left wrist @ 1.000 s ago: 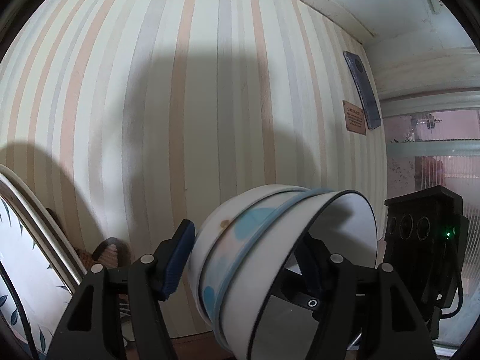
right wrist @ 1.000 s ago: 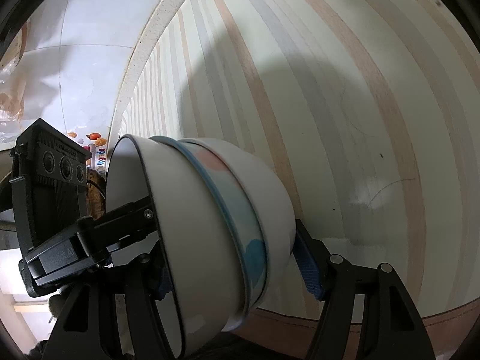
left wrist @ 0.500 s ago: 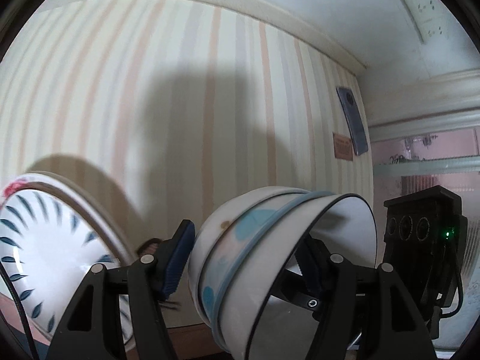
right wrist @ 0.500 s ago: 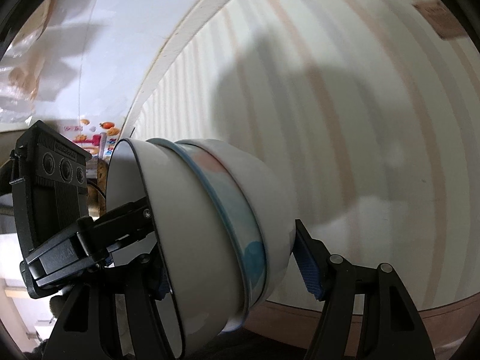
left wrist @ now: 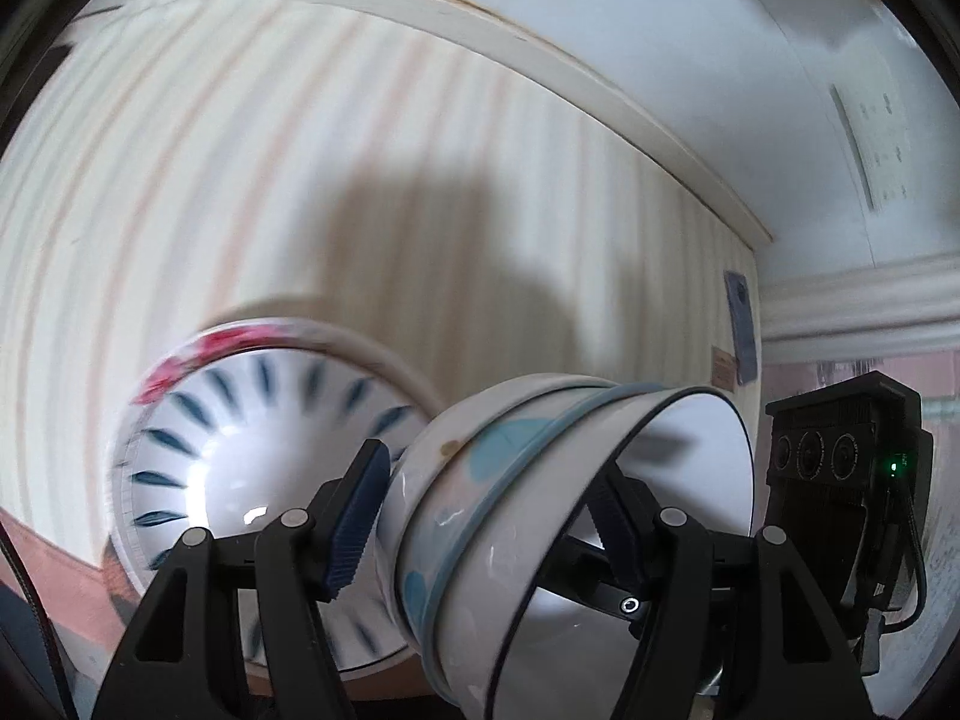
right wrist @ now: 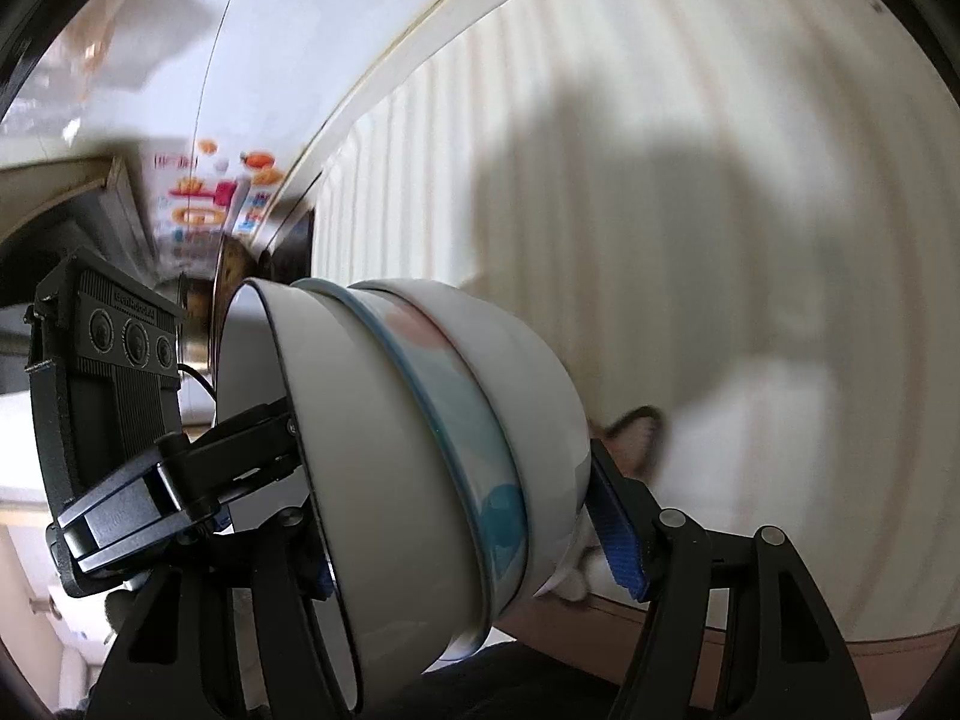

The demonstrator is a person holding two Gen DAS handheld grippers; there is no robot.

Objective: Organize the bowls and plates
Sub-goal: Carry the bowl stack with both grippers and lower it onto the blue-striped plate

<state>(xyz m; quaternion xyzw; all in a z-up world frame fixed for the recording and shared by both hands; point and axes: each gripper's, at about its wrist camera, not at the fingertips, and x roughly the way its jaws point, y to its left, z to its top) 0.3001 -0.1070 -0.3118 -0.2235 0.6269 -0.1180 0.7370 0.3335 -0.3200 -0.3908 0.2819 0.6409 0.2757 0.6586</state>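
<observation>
Left wrist view: left hand-held gripper point(left wrist: 489, 531) clamps nested bowl stack point(left wrist: 540, 516) on its side, base leftward, mouth rightward. Right hand-held gripper point(right wrist: 462, 531) clamps same stack. Blue-leaf plate point(left wrist: 240, 450) just left-behind stack, nearer left gripper, propped against striped wall point(left wrist: 300, 180).
</observation>
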